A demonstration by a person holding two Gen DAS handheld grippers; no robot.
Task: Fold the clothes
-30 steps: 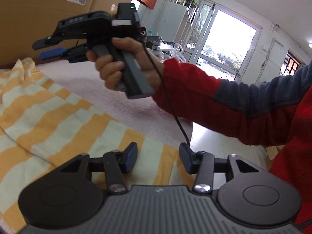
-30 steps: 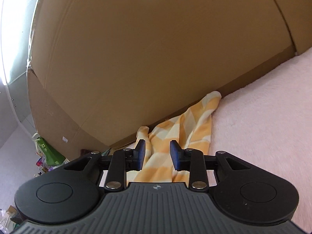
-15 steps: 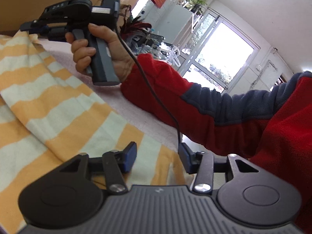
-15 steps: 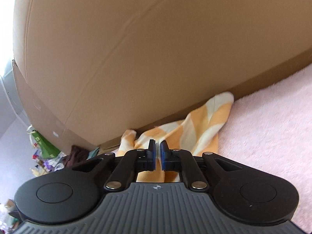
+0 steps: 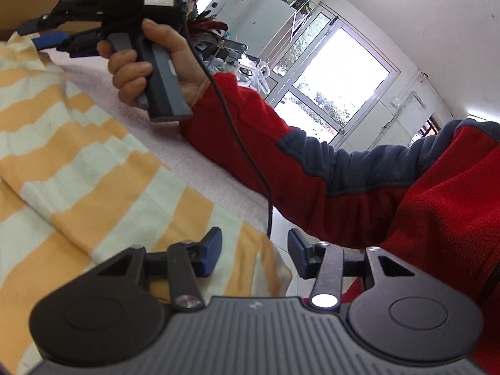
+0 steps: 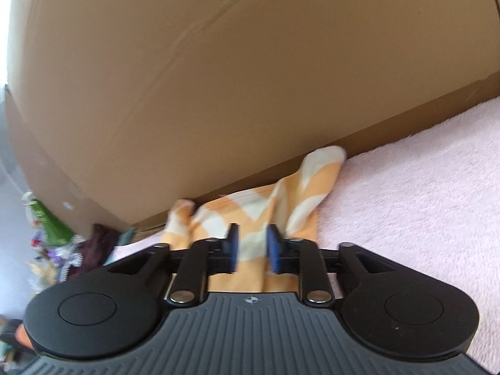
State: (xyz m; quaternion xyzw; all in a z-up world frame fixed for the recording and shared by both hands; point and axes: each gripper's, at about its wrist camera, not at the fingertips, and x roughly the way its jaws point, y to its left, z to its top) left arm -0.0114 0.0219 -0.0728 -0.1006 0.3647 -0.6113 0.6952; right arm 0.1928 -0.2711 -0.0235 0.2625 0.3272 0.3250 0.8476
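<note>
An orange-and-white striped garment (image 5: 78, 156) lies spread on a pink fleece cover (image 5: 193, 168). My left gripper (image 5: 254, 254) hovers over the garment's near corner at the cover's edge. Its jaws are opening, and the blue pads press on nothing. My right gripper (image 6: 253, 247) points at the garment's far, rumpled end (image 6: 300, 193) by the cardboard. Its jaws are opening too, with striped cloth showing in the gap and the pads clear of it. The left wrist view shows this right gripper (image 5: 37, 33) in a person's hand (image 5: 150, 62), over the far end.
A tall cardboard wall (image 6: 218, 78) stands along the far side of the cover. A red sleeve (image 5: 312, 172) and a black cable (image 5: 250, 162) cross above the cover. Glass doors (image 5: 328, 87) lie beyond. Floor clutter (image 6: 53, 234) sits at the left.
The right gripper's jaws were shut half a second ago and now stand apart again. The left wrist view has tilted, so the right gripper sits higher in it. The garment lies as before.
</note>
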